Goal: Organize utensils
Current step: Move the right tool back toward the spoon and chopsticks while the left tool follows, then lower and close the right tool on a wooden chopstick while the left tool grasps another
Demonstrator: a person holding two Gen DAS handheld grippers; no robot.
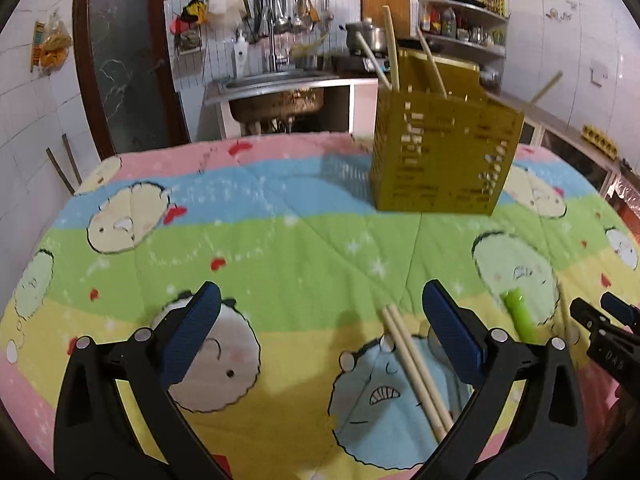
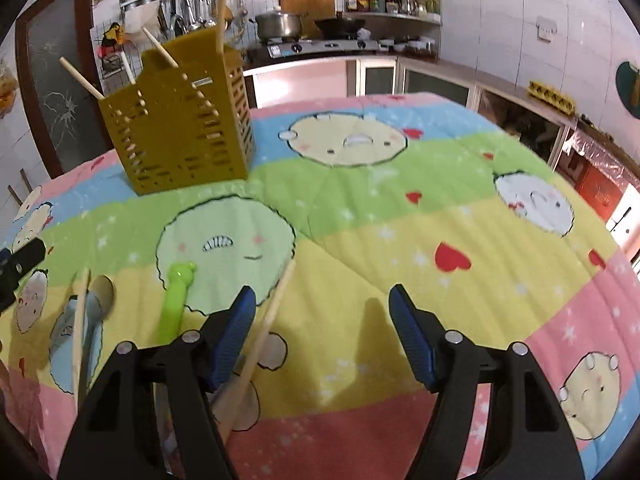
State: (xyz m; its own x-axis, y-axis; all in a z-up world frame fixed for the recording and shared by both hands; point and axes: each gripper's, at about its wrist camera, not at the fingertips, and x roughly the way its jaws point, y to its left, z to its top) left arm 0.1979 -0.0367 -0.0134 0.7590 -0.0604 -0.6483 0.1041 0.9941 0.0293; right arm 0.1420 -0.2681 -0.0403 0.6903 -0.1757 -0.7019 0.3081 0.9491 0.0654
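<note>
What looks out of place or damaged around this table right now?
The glass door panel behind the table is cracked in a starburst. On the quilt, loose chopsticks, a green-handled utensil and a metal spoon lie scattered outside the yellow holder.

Left wrist view: utensil holder (image 1: 444, 152) stands on the quilt (image 1: 280, 248) at 1 o'clock, chopsticks (image 1: 390, 50) upright in it. Pair of chopsticks (image 1: 414, 364) lies at 5 o'clock — spoon (image 1: 434, 342) just right of it, plastic handle (image 1: 518, 314) further right at 4 o'clock. Right wrist view: holder (image 2: 180, 128) at 11 o'clock; single chopstick (image 2: 268, 320) at 7 o'clock — beside the handle (image 2: 174, 300).
</note>
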